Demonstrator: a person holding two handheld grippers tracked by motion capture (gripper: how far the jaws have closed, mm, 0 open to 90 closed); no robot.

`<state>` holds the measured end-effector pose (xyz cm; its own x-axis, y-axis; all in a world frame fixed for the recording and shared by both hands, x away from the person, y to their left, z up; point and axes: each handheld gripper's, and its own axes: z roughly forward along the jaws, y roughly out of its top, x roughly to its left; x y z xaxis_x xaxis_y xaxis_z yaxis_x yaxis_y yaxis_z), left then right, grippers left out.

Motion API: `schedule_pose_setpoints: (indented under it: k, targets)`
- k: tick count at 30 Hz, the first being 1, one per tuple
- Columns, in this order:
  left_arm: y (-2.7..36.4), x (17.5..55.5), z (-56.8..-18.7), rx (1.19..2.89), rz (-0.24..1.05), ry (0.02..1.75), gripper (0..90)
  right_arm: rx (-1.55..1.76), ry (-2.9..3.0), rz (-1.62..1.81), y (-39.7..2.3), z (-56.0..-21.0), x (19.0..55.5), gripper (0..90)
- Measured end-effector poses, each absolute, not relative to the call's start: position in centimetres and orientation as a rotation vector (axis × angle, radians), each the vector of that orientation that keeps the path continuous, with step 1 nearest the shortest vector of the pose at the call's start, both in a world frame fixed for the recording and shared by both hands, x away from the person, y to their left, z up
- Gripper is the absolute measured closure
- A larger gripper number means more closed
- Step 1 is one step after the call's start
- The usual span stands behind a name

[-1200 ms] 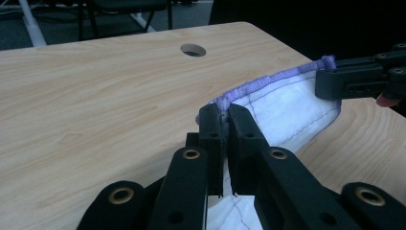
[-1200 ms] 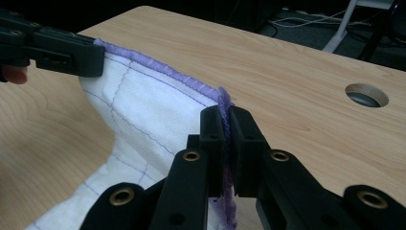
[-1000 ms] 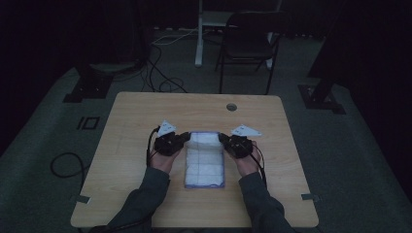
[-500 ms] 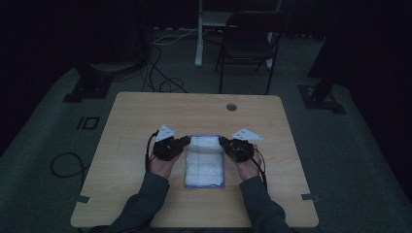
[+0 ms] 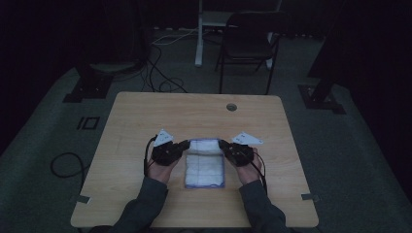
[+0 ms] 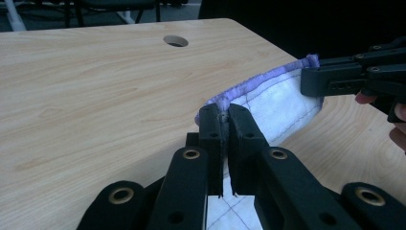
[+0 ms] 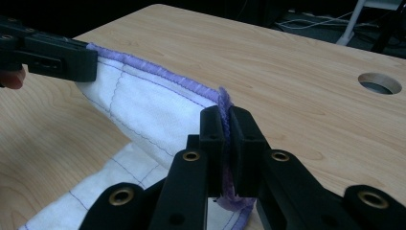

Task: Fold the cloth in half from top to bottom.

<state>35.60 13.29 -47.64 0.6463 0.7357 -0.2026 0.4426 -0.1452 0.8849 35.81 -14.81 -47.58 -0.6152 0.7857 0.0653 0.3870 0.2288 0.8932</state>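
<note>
We hold a white cloth [image 5: 205,162] by its far corners.
Left gripper [image 5: 183,146] at 9 o'clock and right gripper [image 5: 224,145] at 3 o'clock clamp its purple hem above the table [image 5: 145,116].

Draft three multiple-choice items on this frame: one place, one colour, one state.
1. Where does the cloth lie on the table?
A. near the person's edge, between the two hands
B. over the round hole
C. at the far left corner

2. What colour is the cloth's stitched border?
A. red
B. purple
C. green

3. How do the left tool and right tool stand?
A. both wide open
B. one open, one shut
C. each shut on a far corner of the cloth

Key: 1 A, the high view shows it between the hands; 2 B, the hem shows purple in both gripper views; 3 C, each pair of jaws pinches the hem.
</note>
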Motion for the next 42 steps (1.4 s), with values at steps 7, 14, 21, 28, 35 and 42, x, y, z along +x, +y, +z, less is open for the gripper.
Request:
schedule_pose_setpoints:
  k: [7, 14, 21, 28, 35, 42]
  targets:
    - [13.3, 35.1, -48.0, 1.782, 0.334, 0.956, 86.2, 1.080, 2.110, 1.351, -14.8, -47.8, 35.4, 85.7]
    - [13.4, 34.4, -48.2, 1.782, 0.327, 0.953, 86.2, 1.074, 2.112, 1.349, -14.8, -48.1, 34.7, 85.7]
    - [13.5, 33.9, -48.6, 1.788, 0.318, 0.954, 86.2, 1.074, 2.122, 1.350, -14.8, -48.5, 34.1, 85.6]
    - [13.4, 33.5, -49.1, 1.795, 0.307, 0.962, 86.1, 1.090, 2.121, 1.356, -14.8, -49.1, 33.6, 85.4]
    - [13.3, 33.2, -49.4, 1.799, 0.304, 0.961, 86.1, 1.102, 2.124, 1.357, -15.0, -49.5, 33.3, 85.4]
    - [13.3, 32.9, -49.7, 1.795, 0.302, 0.967, 86.1, 1.102, 2.131, 1.357, -15.0, -49.8, 33.1, 85.4]
